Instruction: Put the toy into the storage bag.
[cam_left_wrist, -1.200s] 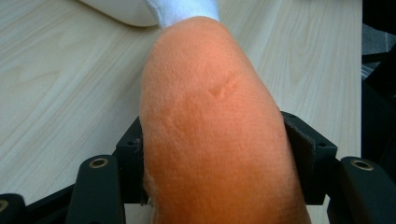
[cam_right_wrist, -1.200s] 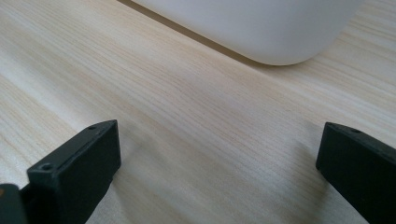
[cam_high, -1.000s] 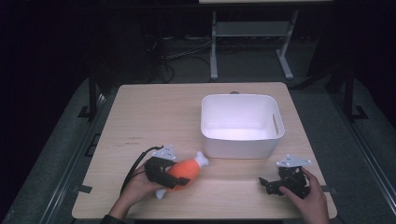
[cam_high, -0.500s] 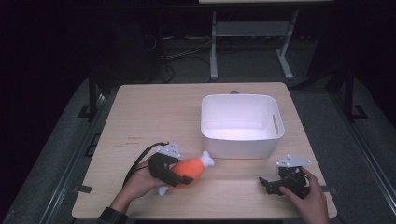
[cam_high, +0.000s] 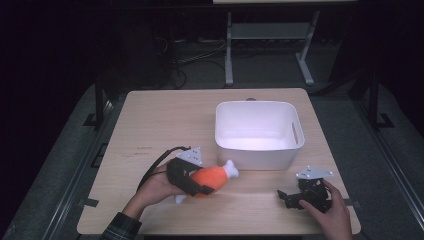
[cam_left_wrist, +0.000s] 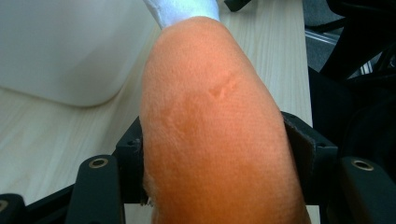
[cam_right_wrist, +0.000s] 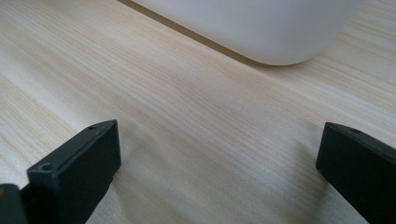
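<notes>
from the high view: left tool (cam_high: 197, 184) clenched around an orange plush drumstick (cam_high: 212, 176), held just above the near-left part of the wooden counter (cam_high: 165, 120), white bone end aimed toward the white bin (cam_high: 258, 132) and stopping just short of its front wall. right tool (cam_high: 292, 196) low over the near-right corner of the counter, well apart from the toy, just in front of the bin.

from the left gripper view: orange plush drumstick (cam_left_wrist: 219, 135) pressed between both black jaws, fabric bulging past them, a faint seam mark on the fuzzy surface, white tip (cam_left_wrist: 182, 11) at the top edge, rounded corner of the bin (cam_left_wrist: 70, 51) beyond on the left. none of that texture legible from above.

from the right gripper view: right tool (cam_right_wrist: 219, 154) released, jaws wide apart with bare wood grain between them, grasping nothing; lower curved corner of the bin (cam_right_wrist: 261, 28) just ahead, touching the counter (cam_right_wrist: 140, 84). gap between the jaws hard to judge from the high view.
</notes>
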